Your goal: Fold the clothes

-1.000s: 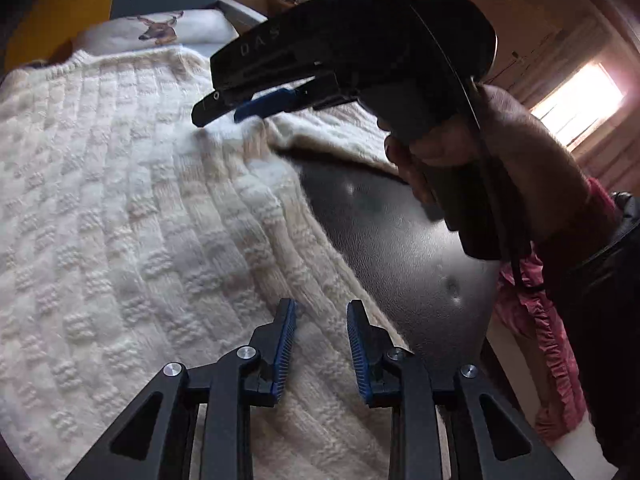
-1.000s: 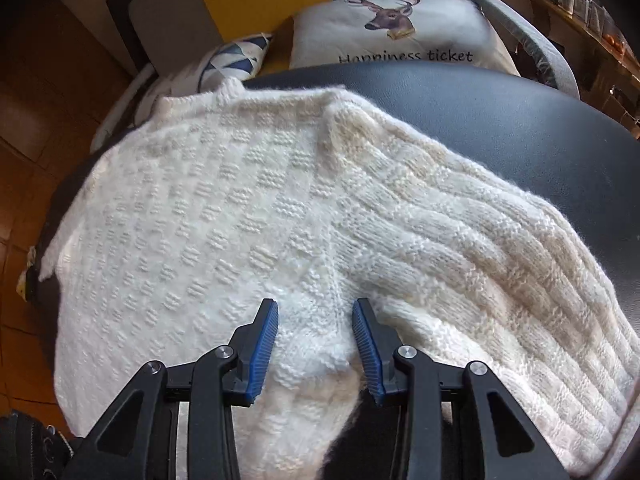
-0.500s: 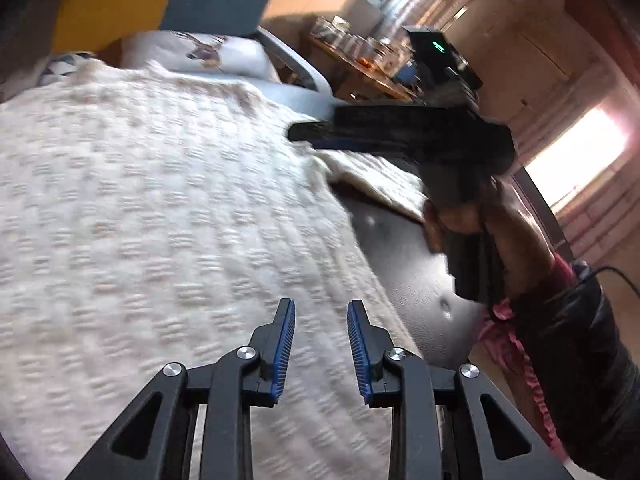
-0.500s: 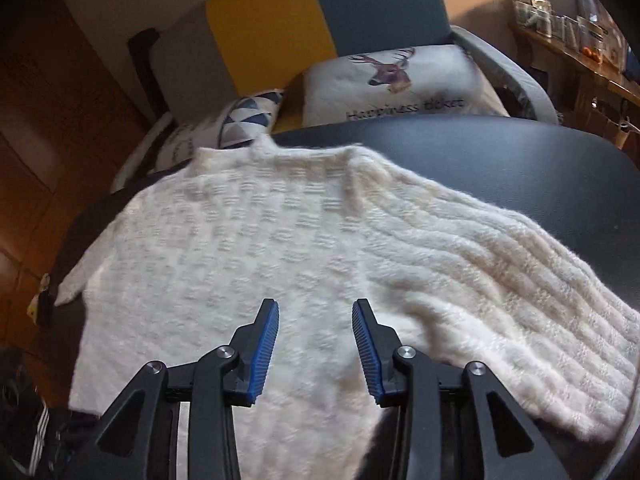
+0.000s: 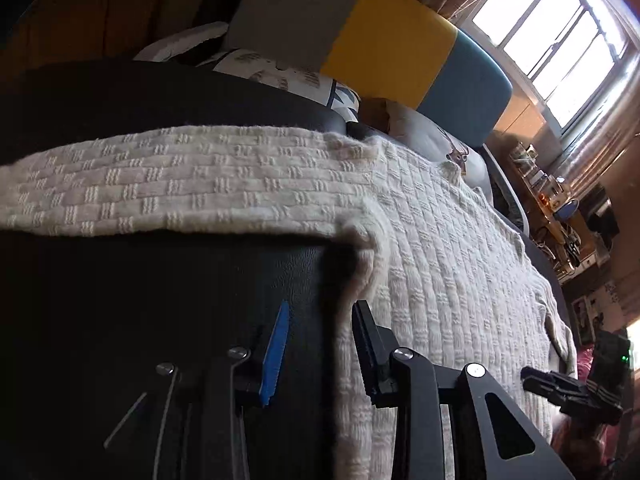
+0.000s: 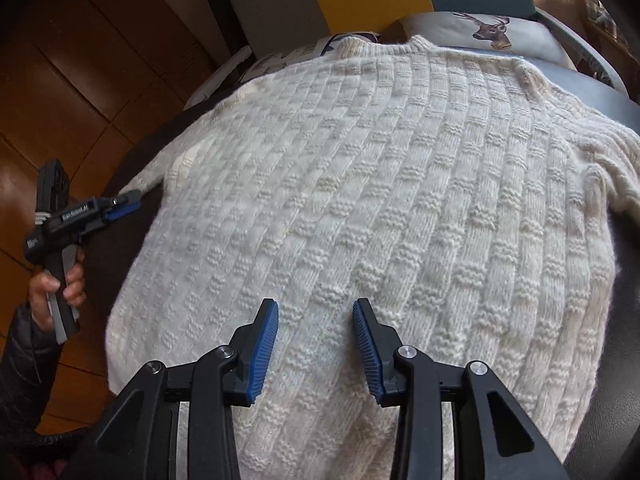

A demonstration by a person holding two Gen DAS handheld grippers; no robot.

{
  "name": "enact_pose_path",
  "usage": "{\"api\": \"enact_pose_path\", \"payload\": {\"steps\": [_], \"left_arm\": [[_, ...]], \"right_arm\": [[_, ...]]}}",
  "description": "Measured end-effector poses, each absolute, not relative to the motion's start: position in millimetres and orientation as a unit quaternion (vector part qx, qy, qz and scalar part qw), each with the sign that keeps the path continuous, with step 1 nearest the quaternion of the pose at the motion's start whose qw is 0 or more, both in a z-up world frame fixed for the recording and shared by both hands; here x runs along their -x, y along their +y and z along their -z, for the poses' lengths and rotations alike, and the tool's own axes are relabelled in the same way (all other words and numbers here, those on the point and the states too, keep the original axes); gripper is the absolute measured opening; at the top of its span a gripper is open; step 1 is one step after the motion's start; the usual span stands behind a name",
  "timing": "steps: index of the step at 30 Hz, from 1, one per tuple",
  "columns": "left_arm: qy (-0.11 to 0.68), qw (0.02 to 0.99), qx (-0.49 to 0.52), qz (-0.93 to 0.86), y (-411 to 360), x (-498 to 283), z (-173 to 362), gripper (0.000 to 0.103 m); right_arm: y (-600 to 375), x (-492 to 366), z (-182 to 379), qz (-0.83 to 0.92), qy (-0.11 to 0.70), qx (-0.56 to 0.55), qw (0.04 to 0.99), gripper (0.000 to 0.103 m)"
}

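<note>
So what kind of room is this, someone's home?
Probably a living room at home: a cream knit sweater spread on a dark padded surface, a deer-print cushion on a colour-block chair, wooden floor.

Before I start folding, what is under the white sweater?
The sweater lies spread on a black padded surface, visible around its edges. Anything beneath its middle is covered.

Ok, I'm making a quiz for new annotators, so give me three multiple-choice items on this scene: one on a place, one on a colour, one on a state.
1. Where does the sweater lie?
A on the floor
B spread on a black surface
C on a hanger

2. What colour are the right gripper pads?
A red
B green
C blue

3. How do the left gripper jaws stand?
A open, empty
B shut on a sleeve
C shut on a pillow

Answers: 1 B, black shows around the knit; 2 C, both pads are blue; 3 A, a gap lies between the jaws.
</note>
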State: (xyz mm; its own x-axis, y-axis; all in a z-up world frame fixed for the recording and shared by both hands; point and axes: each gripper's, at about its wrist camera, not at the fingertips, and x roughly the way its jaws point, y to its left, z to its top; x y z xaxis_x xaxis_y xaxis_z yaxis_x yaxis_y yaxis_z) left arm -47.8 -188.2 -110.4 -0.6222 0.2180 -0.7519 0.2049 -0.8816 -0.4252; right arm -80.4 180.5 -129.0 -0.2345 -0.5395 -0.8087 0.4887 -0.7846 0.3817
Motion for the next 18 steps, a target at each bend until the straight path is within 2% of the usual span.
{"api": "enact_pose_path", "payload": {"steps": [6, 7, 8, 9, 12, 15, 16, 18], "left_arm": [[-0.219, 0.027, 0.464, -0.858, -161.7, 87.1, 124.2, 0.034], [-0.204, 0.020, 0.465, -0.861, -155.8, 89.5, 124.8, 0.029], [-0.192, 0.010, 0.469, -0.862, -153.2, 90.4, 127.2, 0.011], [-0.179, -0.002, 0.474, -0.862, -151.4, 90.8, 130.1, 0.009], [-0.176, -0.016, 0.471, -0.864, -150.3, 84.0, 131.3, 0.009], [-0.186, -0.023, 0.474, -0.861, -153.3, 80.8, 128.3, 0.011], [-0.193, -0.025, 0.467, -0.863, -152.4, 79.3, 121.9, 0.013], [-0.207, -0.029, 0.449, -0.869, -149.2, 75.3, 106.6, 0.024]], "right_arm": [[185.8, 79.5, 132.8, 0.784, -0.034, -0.532, 0.317, 0.039], [186.2, 78.9, 133.7, 0.784, -0.033, -0.533, 0.318, 0.039], [185.1, 77.6, 134.3, 0.784, -0.024, -0.533, 0.317, 0.038], [183.2, 74.9, 134.2, 0.787, -0.004, -0.531, 0.314, 0.036], [182.7, 66.6, 134.3, 0.797, 0.034, -0.521, 0.304, 0.033], [186.0, 67.0, 136.5, 0.801, 0.023, -0.514, 0.306, 0.033], [189.5, 68.5, 136.2, 0.800, 0.007, -0.515, 0.307, 0.034], [197.8, 72.3, 134.1, 0.796, -0.027, -0.521, 0.307, 0.034]]}}
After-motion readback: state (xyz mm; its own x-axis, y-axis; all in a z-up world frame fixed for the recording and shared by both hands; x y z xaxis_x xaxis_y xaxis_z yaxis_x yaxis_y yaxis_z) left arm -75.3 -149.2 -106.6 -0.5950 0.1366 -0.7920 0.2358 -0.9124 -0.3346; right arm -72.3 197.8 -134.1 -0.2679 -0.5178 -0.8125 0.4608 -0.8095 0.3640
